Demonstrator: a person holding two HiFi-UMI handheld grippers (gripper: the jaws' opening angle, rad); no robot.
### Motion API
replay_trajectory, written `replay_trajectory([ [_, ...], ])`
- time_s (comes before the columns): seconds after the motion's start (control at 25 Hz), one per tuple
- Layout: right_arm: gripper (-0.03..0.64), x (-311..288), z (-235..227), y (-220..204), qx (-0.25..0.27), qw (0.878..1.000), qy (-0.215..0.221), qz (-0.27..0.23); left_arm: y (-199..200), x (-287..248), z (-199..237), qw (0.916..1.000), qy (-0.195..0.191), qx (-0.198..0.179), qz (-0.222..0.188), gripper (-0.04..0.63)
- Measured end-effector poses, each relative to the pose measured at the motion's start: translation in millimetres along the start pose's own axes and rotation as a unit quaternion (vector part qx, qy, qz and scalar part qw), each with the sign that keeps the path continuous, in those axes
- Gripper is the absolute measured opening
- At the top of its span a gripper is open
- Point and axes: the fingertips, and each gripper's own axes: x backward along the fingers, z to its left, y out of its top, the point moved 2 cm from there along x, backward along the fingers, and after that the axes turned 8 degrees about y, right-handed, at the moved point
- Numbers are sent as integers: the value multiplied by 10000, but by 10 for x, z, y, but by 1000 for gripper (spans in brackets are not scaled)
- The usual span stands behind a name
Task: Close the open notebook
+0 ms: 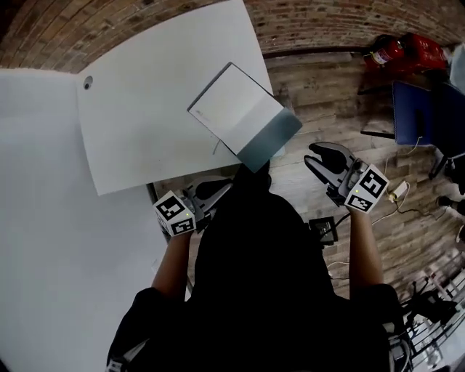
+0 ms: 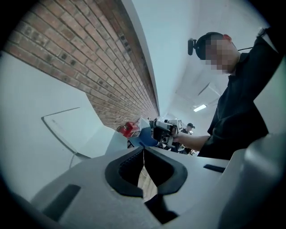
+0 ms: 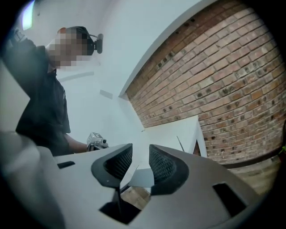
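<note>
The notebook [image 1: 243,116] lies flat at the near right corner of the white table [image 1: 138,109]. Its white face is up and its grey-blue end hangs over the table edge. My left gripper [image 1: 218,190] is below the table's front edge, close to the person's body, jaws shut with nothing in them. In the left gripper view the left gripper [image 2: 144,154] has its pads pressed together. My right gripper [image 1: 320,158] hovers over the floor to the right of the notebook, open and empty. In the right gripper view the right gripper [image 3: 139,161] frames the notebook's grey-blue end [image 3: 141,177].
A brick wall [image 1: 327,22] runs behind the table. On the wooden floor at the right are a red object [image 1: 407,51], a blue chair [image 1: 429,109] and loose cables [image 1: 407,203]. A second white surface [image 1: 43,218] fills the left.
</note>
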Motion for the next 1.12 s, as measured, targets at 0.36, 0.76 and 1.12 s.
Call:
replay_trajectory([
  [0.36, 155, -511, -742, 72, -509, 9818, 796, 1646, -7, -26, 562, 9894, 811, 1081, -528, 18],
  [0.76, 184, -836, -1419, -320, -1680, 9239, 1586, 3050, -277, -45, 766, 9663, 1281, 2061, -853, 112],
  [1.12, 187, -763, -1739, -678, -2649, 8182, 2729, 4312, -607, -377, 490, 9125, 2004, 3313, -1317, 133],
])
